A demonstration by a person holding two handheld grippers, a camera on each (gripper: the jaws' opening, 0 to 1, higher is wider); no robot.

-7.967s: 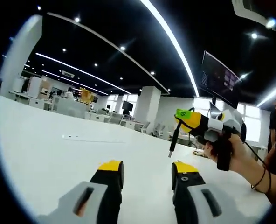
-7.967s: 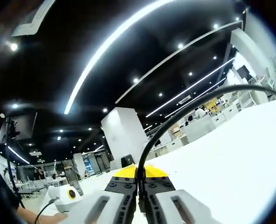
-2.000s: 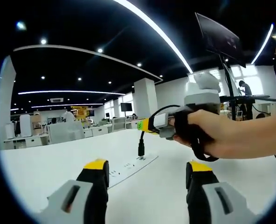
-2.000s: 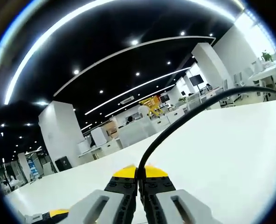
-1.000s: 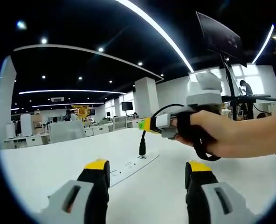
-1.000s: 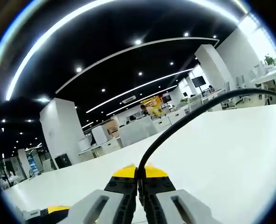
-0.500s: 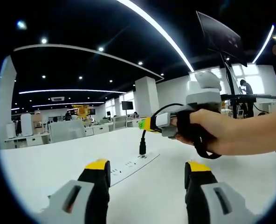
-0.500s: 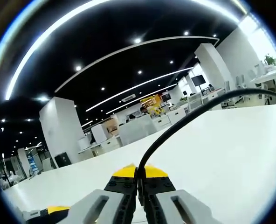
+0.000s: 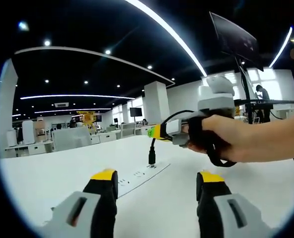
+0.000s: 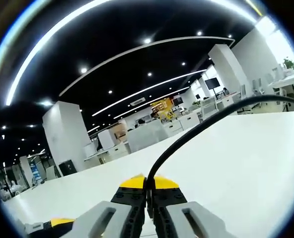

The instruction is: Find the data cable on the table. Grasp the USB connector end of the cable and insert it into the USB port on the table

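Pinching the black data cable point(image 10: 153, 170) between closed jaws, the right claw point(image 10: 148, 184) holds the USB connector point(image 9: 151, 156) upright over the white socket strip point(image 9: 137, 177) on the bench point(image 9: 157, 213) — left claw point(image 9: 158, 176) hovers nearby, jaws spread wide.

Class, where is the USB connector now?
Left gripper view, centre: the USB connector points down from the right gripper, at the far end of the white socket strip.

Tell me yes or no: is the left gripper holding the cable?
No, the left gripper stands open with nothing between its jaws; the cable hangs from the right gripper.
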